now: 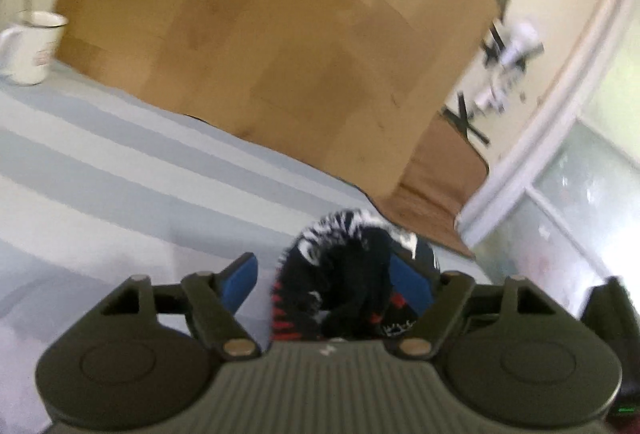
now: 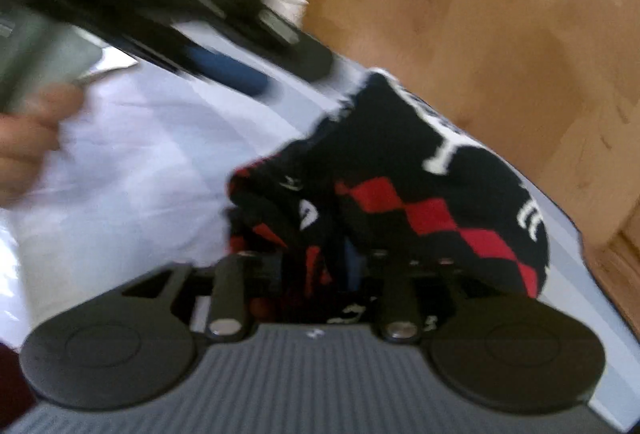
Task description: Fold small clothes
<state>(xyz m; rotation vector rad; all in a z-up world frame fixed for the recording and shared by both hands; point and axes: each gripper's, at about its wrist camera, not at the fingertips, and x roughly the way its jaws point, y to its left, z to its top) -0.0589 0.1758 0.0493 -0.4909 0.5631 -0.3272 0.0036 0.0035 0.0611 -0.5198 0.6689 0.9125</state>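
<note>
**Knitted sock between two hand-held grippers**

The left gripper (image 1: 326,276), blue-padded jaws spread, has the black knitted sock with red diamonds and white marks (image 1: 344,274) bunched against its right pad, unclamped. The right gripper (image 2: 310,266) is buried in the same sock (image 2: 404,169); its grip cannot be told. Beneath lies a blue-and-white striped cloth (image 1: 120,161).

The sock (image 2: 420,185) is showing black with red diamonds and white marks. Pale blue-and-white stripes are covering the worktop (image 1: 120,161); the mug (image 1: 30,45) is looking white.

Seemingly knitted sock (image 2: 420,193), matt cardboard (image 1: 280,45)
</note>
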